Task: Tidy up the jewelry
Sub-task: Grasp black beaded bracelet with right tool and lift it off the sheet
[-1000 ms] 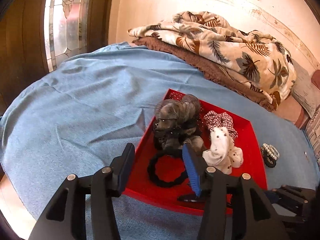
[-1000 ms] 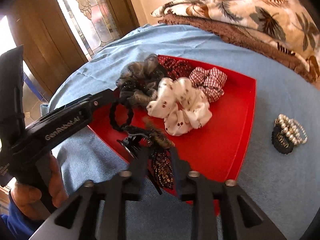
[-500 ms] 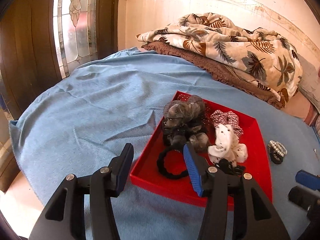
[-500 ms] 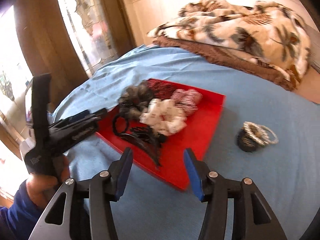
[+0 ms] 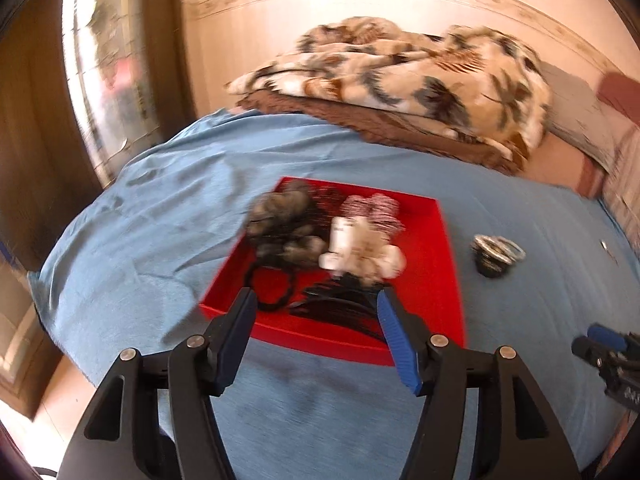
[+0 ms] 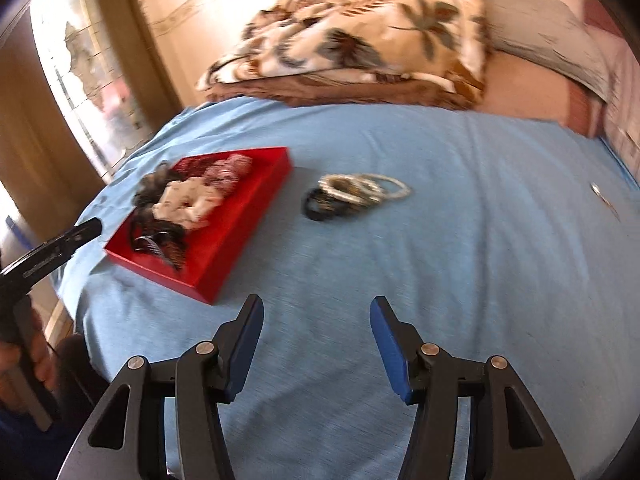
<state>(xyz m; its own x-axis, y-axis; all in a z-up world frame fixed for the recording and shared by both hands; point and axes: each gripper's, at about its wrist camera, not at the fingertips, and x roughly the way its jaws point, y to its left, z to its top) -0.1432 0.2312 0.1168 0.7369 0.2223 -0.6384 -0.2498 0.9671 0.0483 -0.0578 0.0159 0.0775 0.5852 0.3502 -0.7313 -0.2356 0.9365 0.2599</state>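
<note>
A red tray [image 5: 436,280] [image 6: 256,204] lies on the blue bedsheet. It holds a grey scrunchie [image 5: 280,220], a white spotted scrunchie [image 5: 360,248] [image 6: 184,204], a checked scrunchie [image 5: 376,208], a black hair tie [image 5: 272,284] and a dark hair clip [image 5: 340,308] [image 6: 160,244]. A pile of bracelets and a black band [image 5: 496,252] [image 6: 352,196] lies on the sheet right of the tray. My left gripper [image 5: 314,312] is open and empty above the tray's near edge. My right gripper [image 6: 316,320] is open and empty, well short of the bracelets.
A folded leaf-print blanket [image 5: 400,76] [image 6: 360,36] on a brown one lies at the far side of the bed. A small metal piece [image 6: 604,196] lies on the sheet at far right. A glass door [image 5: 104,80] stands at left.
My right gripper let go of the dark hair clip in the tray, opened, and drew back to the right. My left gripper pulled back and rose from the tray.
</note>
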